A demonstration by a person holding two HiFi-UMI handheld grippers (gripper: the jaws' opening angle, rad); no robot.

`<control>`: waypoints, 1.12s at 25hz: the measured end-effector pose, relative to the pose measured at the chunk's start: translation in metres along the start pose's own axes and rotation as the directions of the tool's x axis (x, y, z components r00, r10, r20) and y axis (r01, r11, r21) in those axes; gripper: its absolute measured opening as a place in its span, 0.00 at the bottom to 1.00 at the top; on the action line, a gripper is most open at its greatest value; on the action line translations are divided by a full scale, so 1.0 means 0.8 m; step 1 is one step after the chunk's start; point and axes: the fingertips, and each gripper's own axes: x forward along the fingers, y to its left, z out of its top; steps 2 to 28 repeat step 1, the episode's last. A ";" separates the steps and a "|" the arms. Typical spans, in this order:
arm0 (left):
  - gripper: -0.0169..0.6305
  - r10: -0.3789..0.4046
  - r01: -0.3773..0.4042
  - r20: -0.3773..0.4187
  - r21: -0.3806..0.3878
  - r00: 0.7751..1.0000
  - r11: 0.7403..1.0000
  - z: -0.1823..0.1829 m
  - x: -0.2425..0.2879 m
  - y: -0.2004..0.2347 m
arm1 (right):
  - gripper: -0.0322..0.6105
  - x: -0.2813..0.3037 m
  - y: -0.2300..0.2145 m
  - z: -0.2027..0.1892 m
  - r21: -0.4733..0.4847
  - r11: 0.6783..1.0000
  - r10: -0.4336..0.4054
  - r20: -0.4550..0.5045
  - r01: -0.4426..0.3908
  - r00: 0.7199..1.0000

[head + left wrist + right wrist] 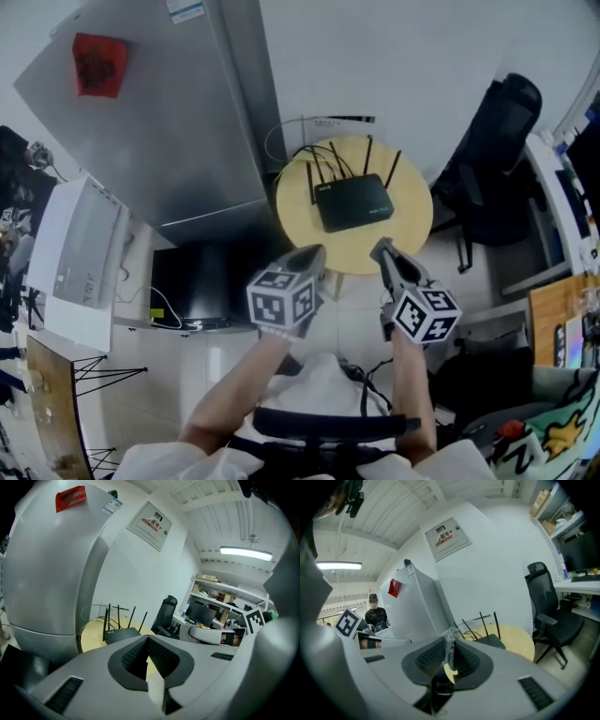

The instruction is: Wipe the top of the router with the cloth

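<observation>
Our right claw (383, 249) clenches the grey fabric cloth (449, 645); the flat black antennaed router (354, 202) lies straight ahead. Our left claw (316, 253) is closed and empty.

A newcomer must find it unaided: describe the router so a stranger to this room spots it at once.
Right of the tall grey fridge stands a small round table with a pale wooden top. On it lies the router, a flat black box. Thin antennas standing up along its back edge set it apart from the black office chair close by.
</observation>
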 end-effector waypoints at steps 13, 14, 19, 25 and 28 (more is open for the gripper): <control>0.02 -0.005 0.005 0.000 0.003 1.000 1.000 0.002 0.000 0.000 | 0.16 0.001 0.002 0.001 -0.003 1.000 -0.002 0.001 0.002 1.000; 0.02 -0.005 0.005 0.000 0.003 1.000 1.000 0.002 0.000 0.000 | 0.16 0.001 0.002 0.001 -0.003 1.000 -0.002 0.001 0.002 1.000; 0.02 -0.005 0.005 0.000 0.003 1.000 1.000 0.002 0.000 0.000 | 0.16 0.001 0.002 0.001 -0.003 1.000 -0.002 0.001 0.002 1.000; 0.02 -0.005 0.005 0.000 0.003 1.000 1.000 0.002 0.000 0.000 | 0.16 0.001 0.002 0.001 -0.003 1.000 -0.002 0.001 0.002 1.000; 0.02 -0.005 0.005 0.000 0.003 1.000 1.000 0.002 0.000 0.000 | 0.16 0.001 0.002 0.001 -0.003 1.000 -0.002 0.001 0.002 1.000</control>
